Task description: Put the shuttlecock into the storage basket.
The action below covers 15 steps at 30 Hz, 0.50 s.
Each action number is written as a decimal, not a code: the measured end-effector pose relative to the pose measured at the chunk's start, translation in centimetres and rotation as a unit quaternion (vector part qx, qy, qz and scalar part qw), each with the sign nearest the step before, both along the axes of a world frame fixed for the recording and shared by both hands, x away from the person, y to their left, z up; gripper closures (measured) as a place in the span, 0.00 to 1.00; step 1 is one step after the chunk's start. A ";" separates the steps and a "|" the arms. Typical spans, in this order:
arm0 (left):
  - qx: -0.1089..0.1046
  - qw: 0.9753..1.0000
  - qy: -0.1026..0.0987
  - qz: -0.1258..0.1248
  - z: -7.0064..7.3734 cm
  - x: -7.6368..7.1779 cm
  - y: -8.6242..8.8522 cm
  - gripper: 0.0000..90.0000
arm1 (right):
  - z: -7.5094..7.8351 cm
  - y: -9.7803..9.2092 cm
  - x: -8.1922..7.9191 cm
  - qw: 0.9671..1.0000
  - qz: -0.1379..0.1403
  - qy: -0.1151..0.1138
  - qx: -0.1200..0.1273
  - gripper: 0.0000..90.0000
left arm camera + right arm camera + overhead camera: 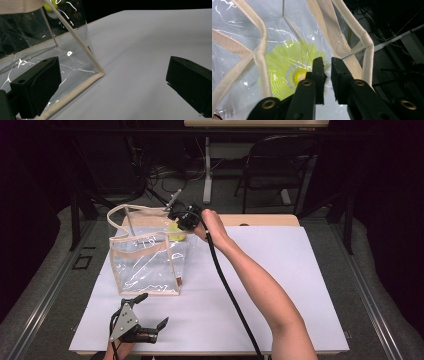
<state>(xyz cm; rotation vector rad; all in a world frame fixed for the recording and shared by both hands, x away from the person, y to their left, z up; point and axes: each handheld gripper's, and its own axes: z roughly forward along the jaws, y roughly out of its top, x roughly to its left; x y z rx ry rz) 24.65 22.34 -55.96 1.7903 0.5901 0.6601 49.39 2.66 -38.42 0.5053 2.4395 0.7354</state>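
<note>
On the left I see my left gripper (pixel 150 317) near the front edge of the white table (pixel 280 285), just in front of the clear plastic bag (pixel 147 265). Its jaws stand wide apart with nothing between them; in the left gripper view the bag's cream-trimmed bottom corner (pixel 100 73) lies between and beyond the two black jaws, touching neither as far as I can tell.

The bag stands upright on the left part of the table, its mouth open upward and its cream fabric handles (pixel 131 210) arching above the rim.

Moving right, my right gripper (pixel 179 222) hangs over the bag's far right top corner, the hand (pixel 212 226) behind it and the cable trailing back along the forearm. A yellow shuttlecock (pixel 176 232) sits at that corner, just under the gripper. In the right gripper view the shuttlecock (pixel 287 75) shows blurred beyond the jaw tips, its skirt fanned toward the camera, between the bag's handle straps (pixel 262 50). The jaws are close together with a narrow gap, and I cannot tell whether they pinch the skirt's edge or have let it go.
</note>
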 end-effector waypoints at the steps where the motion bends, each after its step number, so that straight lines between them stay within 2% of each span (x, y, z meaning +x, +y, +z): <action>1: 0.000 1.000 0.000 0.000 0.0 0.0 0.0 0.00 | 0.0 0.0 0.0 1.000 0.000 0.000 0.003 0.83; 9: 0.000 1.000 -0.001 0.000 0.0 0.0 0.0 0.00 | 1.2 -1.0 -0.2 0.999 -0.006 -0.001 0.040 0.64; 15: 0.000 1.000 -0.001 0.001 0.0 0.0 0.0 0.00 | 2.2 -2.2 -0.3 0.997 -0.017 0.026 0.077 0.49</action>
